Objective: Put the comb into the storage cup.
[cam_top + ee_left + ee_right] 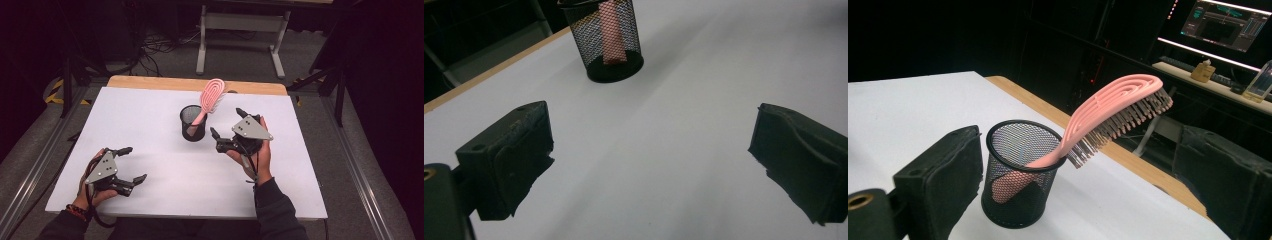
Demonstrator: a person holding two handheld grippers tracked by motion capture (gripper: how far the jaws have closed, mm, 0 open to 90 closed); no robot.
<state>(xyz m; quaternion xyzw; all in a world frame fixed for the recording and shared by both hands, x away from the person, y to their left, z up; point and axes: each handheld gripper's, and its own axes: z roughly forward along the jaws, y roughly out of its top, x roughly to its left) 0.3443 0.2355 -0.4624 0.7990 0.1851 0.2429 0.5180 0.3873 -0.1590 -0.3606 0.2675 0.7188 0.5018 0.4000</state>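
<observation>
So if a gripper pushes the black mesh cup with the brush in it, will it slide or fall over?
The mesh cup looks light and see-through, so it would probably slide easily. The pink brush leans far out over the rim, so a push could tip it toward that side. The brush itself looks like stiff plastic.

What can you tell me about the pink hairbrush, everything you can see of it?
The hairbrush is pink, plastic by the look of it, with an open, ribbed oval head and rows of grey, pink-tipped bristles on its underside. It stands handle-down in a black mesh cup near the table's far edge, leaning on the cup's rim, its head sticking out well above. The handle reaches the cup's bottom. Nothing else touches it; the right gripper, jaws apart, sits just beside the cup.
</observation>
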